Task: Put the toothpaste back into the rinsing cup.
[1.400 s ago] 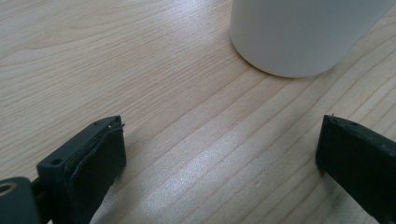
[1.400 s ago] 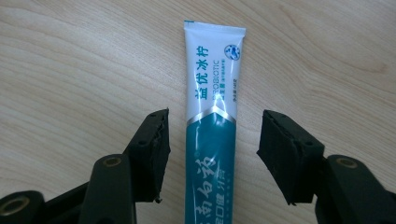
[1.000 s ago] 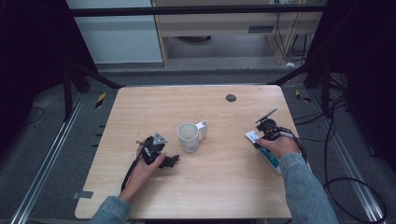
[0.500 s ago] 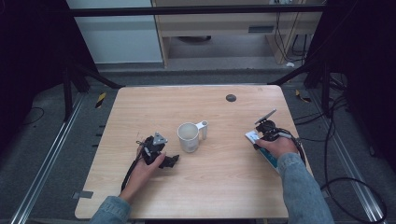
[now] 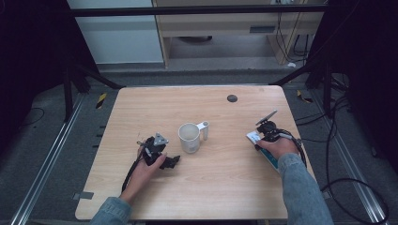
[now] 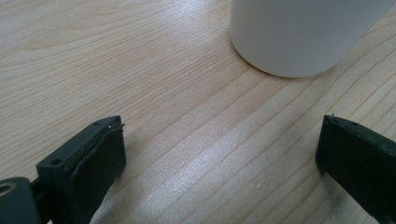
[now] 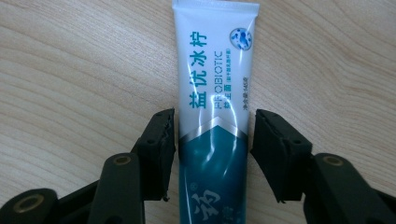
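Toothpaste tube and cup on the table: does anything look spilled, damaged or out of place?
Nothing stands out. The toothpaste tube lies flat and intact between the right claw jaws, which have just been closing. The white cup stands upright; no spill shows on the table.

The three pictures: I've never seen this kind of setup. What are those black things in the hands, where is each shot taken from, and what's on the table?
A person sits at a wooden table with a hand-held claw in each hand. The high view looks down from above; the other two come from small cameras riding on each claw. A white mug stands mid-table. The left claw lies open just short of it, nothing between its jaws. The right claw has just been closing around a white and teal toothpaste tube lying flat; one jaw is at the tube's edge, the other shows a narrow gap, so it isn't gripped yet.
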